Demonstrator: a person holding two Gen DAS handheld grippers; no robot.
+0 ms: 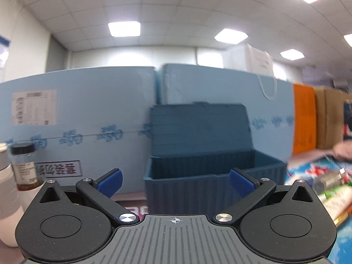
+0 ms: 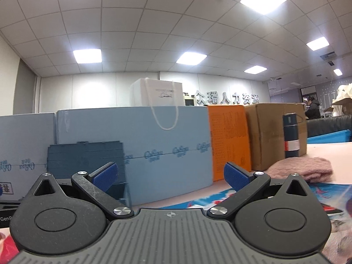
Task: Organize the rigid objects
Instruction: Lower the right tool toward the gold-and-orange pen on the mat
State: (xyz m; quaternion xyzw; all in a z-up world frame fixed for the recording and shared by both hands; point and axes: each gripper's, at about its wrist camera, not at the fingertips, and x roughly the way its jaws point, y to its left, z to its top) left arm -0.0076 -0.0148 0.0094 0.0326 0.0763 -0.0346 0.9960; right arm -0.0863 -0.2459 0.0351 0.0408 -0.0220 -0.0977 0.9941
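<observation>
While both tongs (image 1: 175, 182) (image 2: 170, 177) gape, the blue box (image 1: 211, 176) stands lid-up.

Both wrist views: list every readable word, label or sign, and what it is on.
"众瑶人力资源": raised letters on the back wall.
"GenR", cut off: dark object at the left edge.
Blue script logo on the blue foam boards: not reliably readable.
Bottle label, board sticker, white bag print, orange box text: too small or blurred.
</observation>
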